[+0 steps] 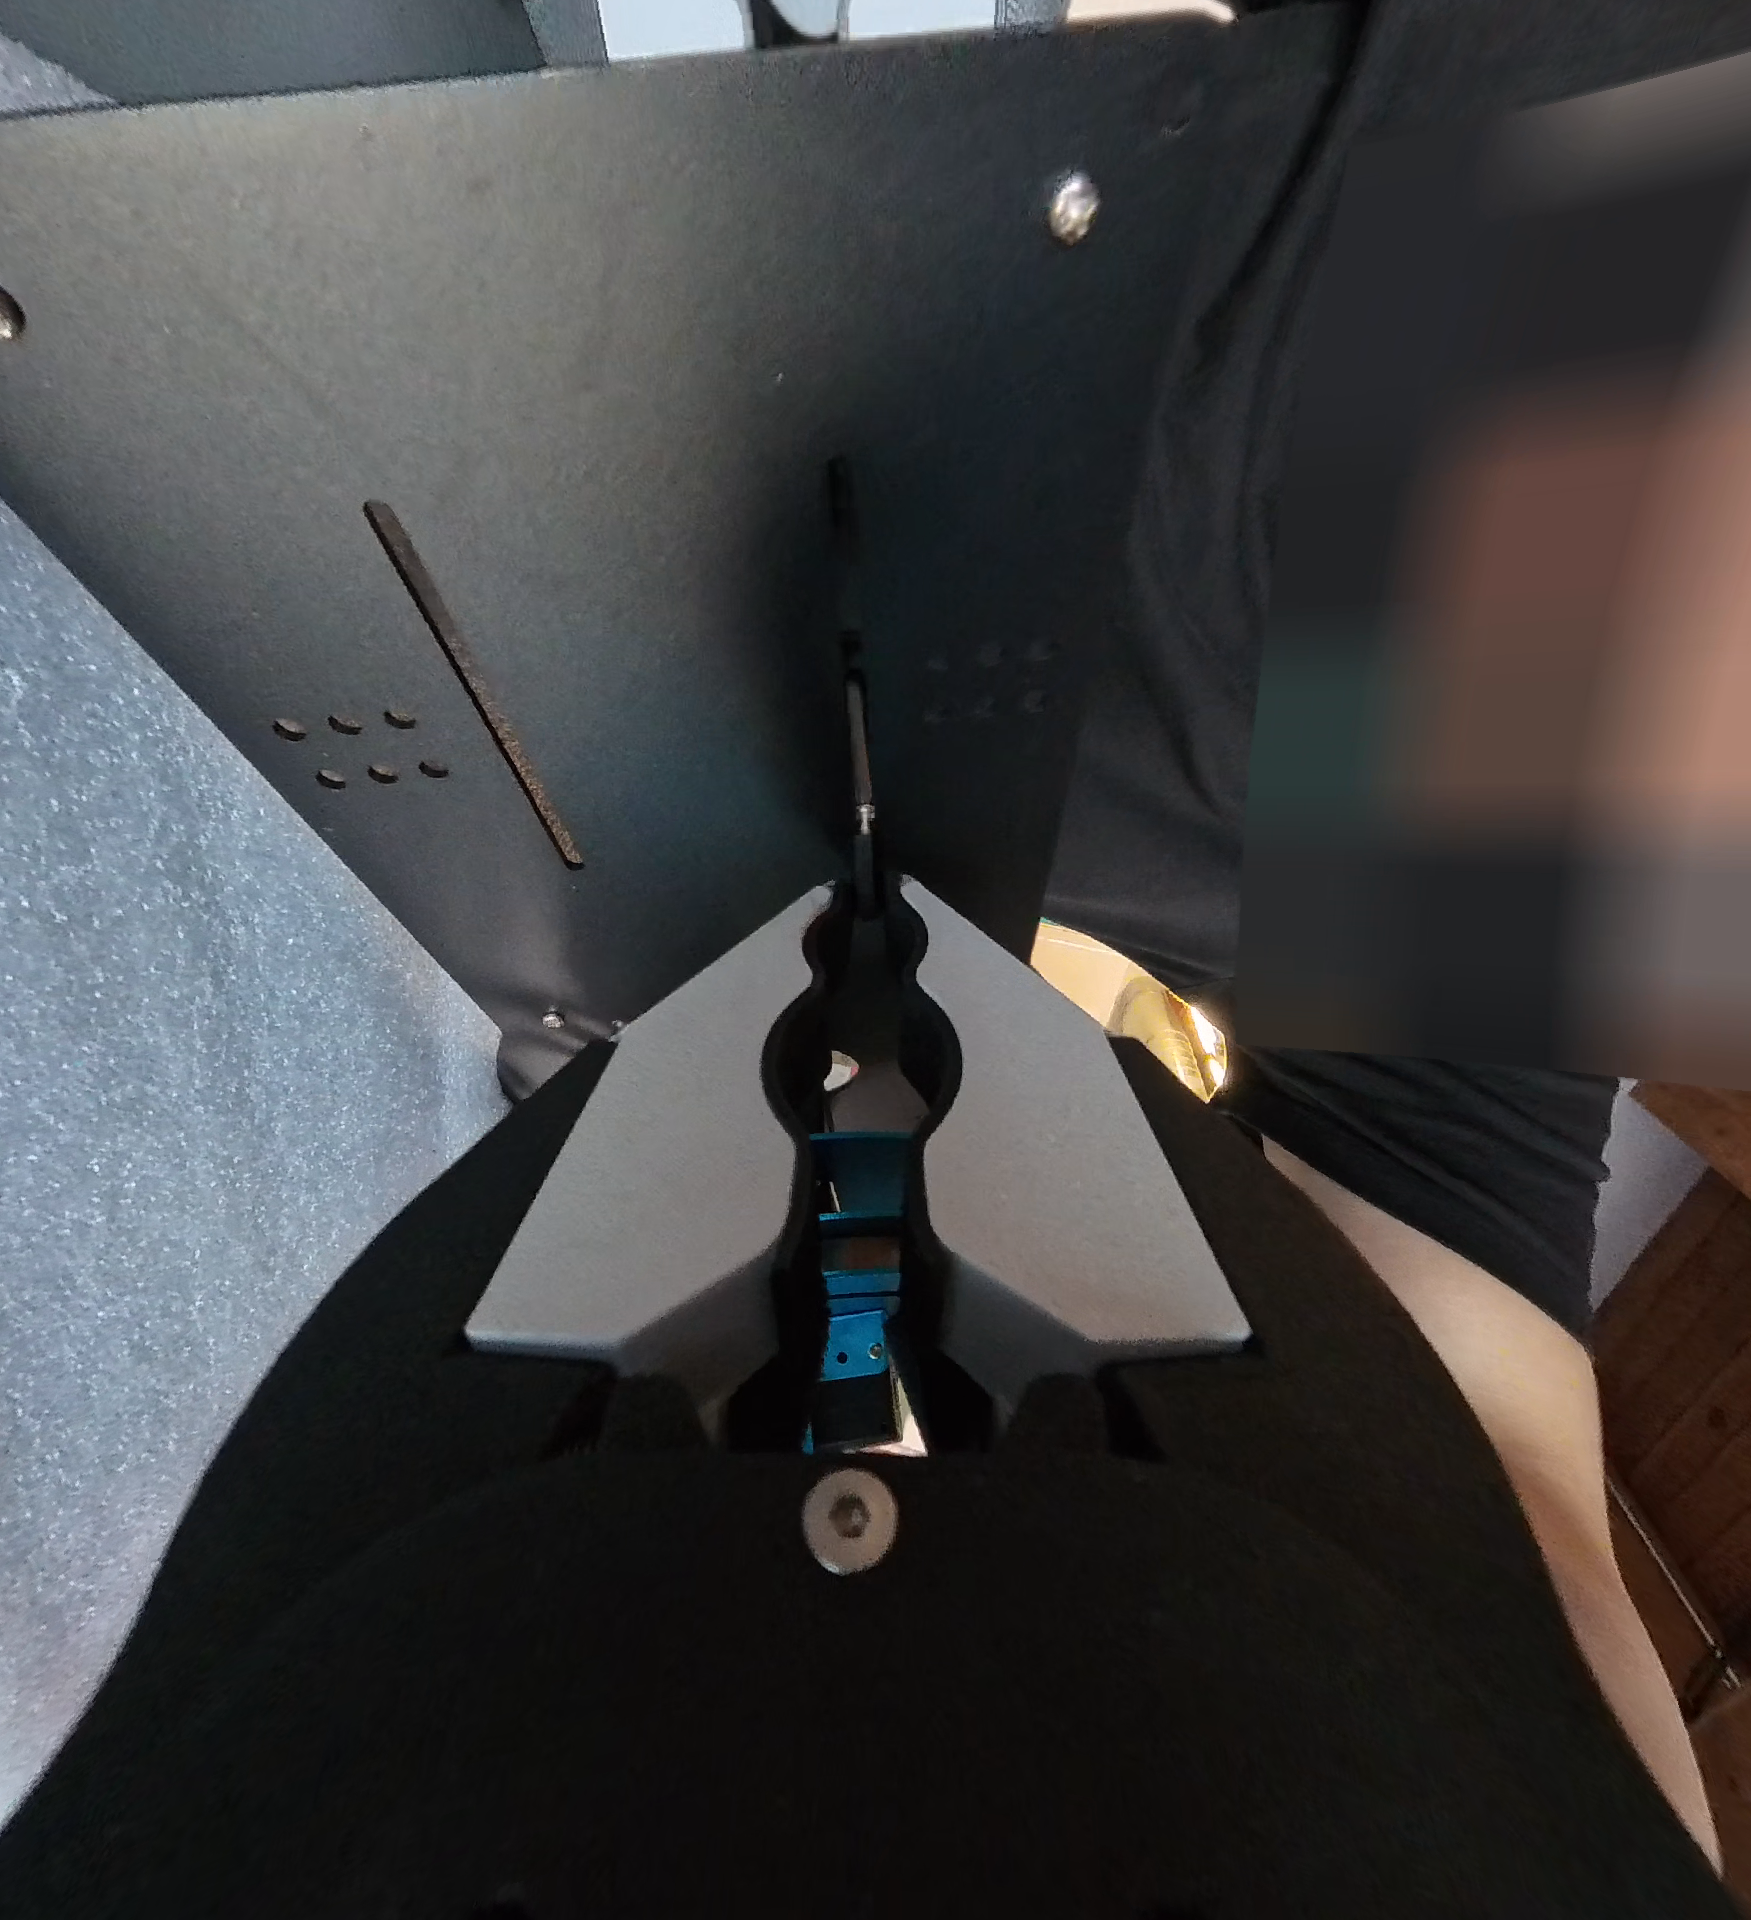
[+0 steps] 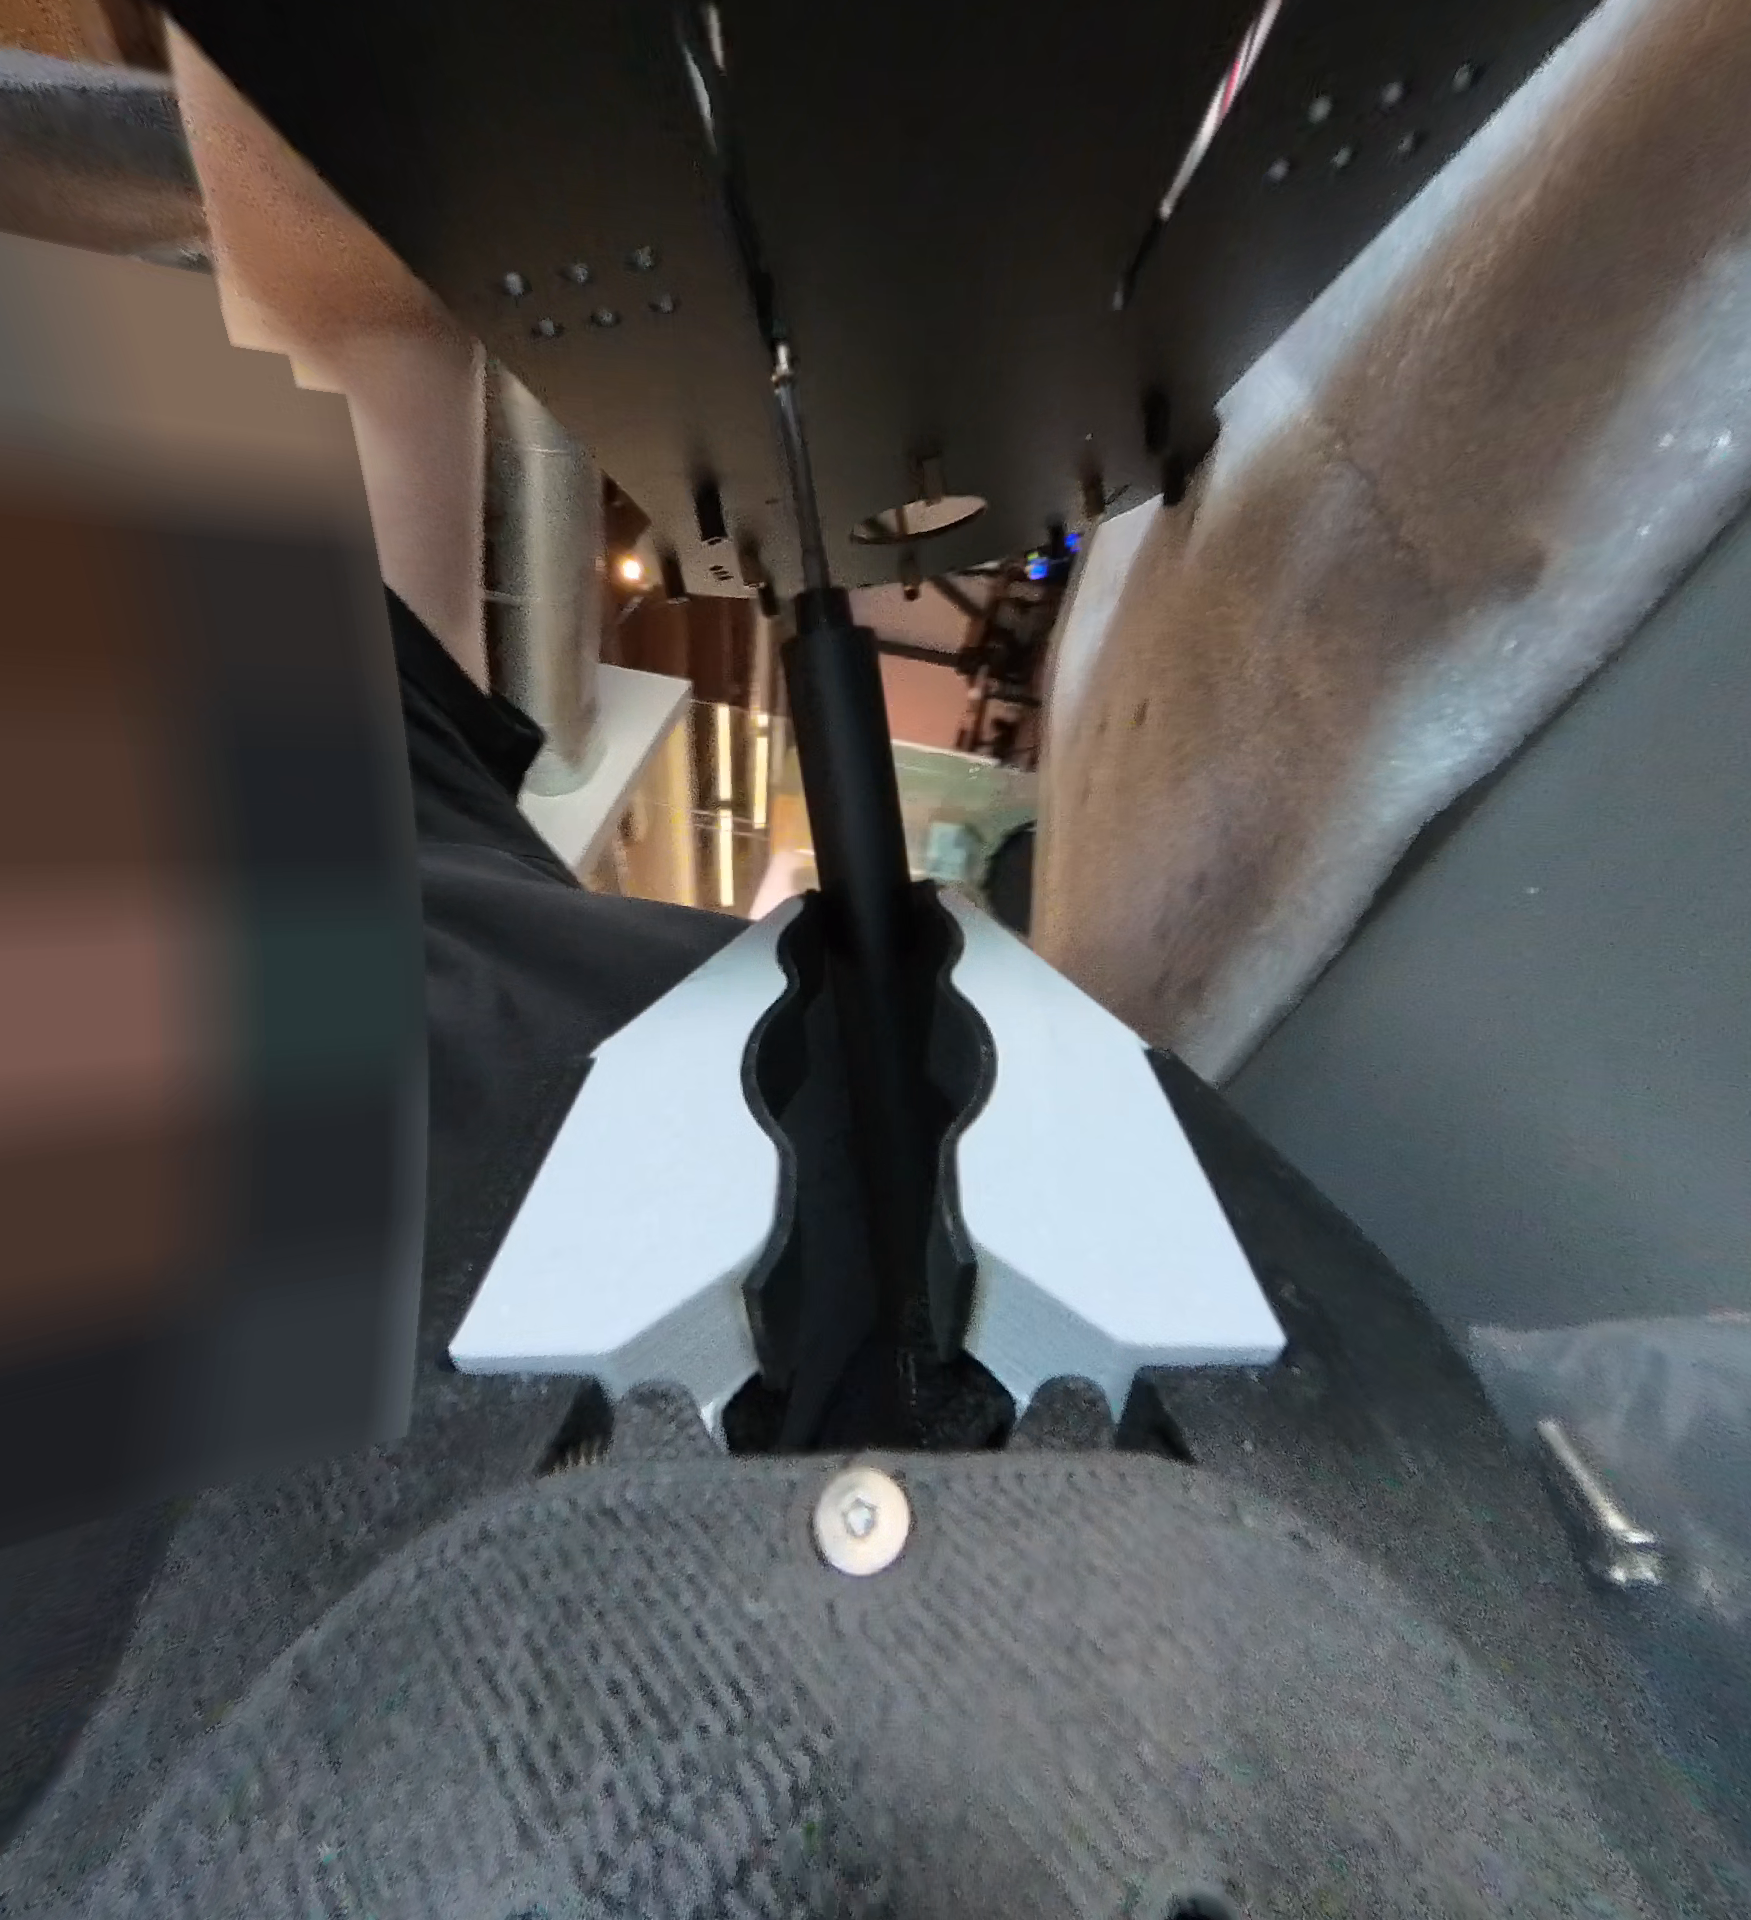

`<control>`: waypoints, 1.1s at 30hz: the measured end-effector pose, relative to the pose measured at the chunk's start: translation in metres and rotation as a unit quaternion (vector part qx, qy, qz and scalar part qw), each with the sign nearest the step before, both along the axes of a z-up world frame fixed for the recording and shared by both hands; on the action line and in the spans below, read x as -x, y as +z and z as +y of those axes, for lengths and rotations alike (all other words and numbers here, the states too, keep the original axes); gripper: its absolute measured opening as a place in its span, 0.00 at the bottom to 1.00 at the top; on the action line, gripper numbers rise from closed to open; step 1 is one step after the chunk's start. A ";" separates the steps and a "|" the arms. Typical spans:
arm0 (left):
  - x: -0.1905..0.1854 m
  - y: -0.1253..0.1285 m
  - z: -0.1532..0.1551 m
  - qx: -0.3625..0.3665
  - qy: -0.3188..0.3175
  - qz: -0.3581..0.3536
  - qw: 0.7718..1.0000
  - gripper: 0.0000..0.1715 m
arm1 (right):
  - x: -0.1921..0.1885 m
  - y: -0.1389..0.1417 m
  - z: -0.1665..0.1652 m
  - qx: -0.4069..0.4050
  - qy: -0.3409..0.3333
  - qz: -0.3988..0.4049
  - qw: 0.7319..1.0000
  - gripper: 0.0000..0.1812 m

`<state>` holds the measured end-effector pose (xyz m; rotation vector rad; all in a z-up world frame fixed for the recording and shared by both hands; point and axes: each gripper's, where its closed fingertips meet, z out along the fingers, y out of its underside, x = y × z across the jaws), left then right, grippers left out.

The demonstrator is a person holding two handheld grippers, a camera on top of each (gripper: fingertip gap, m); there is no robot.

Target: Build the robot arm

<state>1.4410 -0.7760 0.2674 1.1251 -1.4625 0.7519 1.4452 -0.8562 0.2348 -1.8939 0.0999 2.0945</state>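
Note:
My left gripper (image 1: pixel 866 899) is shut on a blue metal piece (image 1: pixel 855 1247) that sits deep between the jaws. A thin black stem (image 1: pixel 858 727) with a small silver fitting runs from the fingertips up to a narrow slot (image 1: pixel 840 499) in a dark metal panel (image 1: pixel 590 416). My right gripper (image 2: pixel 866 904) is shut on a black tool handle (image 2: pixel 835 748). The tool's thin shaft (image 2: pixel 798 457) rises to a small metal fitting on the dark metal panel (image 2: pixel 954 260), in line with a dark slot there.
Grey foam sheet lies left of the panel (image 1: pixel 123 935) and at the right (image 2: pixel 1318 520). The panel has screws (image 1: pixel 1073 203), a long diagonal slot (image 1: pixel 476 686) and groups of small holes (image 1: pixel 362 748). A person's black shirt (image 1: pixel 1266 520) and arm (image 1: pixel 1422 1403) are close on the right. Left tips to right tips: about 10 cm. From the left gripper's tips to the long diagonal slot (image 1: pixel 476 686) is close to 7 cm.

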 end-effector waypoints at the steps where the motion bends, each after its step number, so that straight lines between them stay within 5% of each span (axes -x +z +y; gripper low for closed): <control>1: 0.000 0.000 0.000 0.000 0.001 0.000 1.000 0.02 | 0.000 -0.003 0.001 -0.013 -0.008 -0.019 1.000 0.09; 20: -0.007 0.000 0.000 -0.017 -0.019 -0.008 1.000 0.02 | -0.016 -0.020 0.004 -0.092 0.003 -0.303 0.949 0.09; 33: -0.007 -0.001 0.000 -0.027 -0.058 -0.018 0.998 0.02 | -0.016 -0.017 -0.004 -0.107 -0.001 -0.323 0.940 0.09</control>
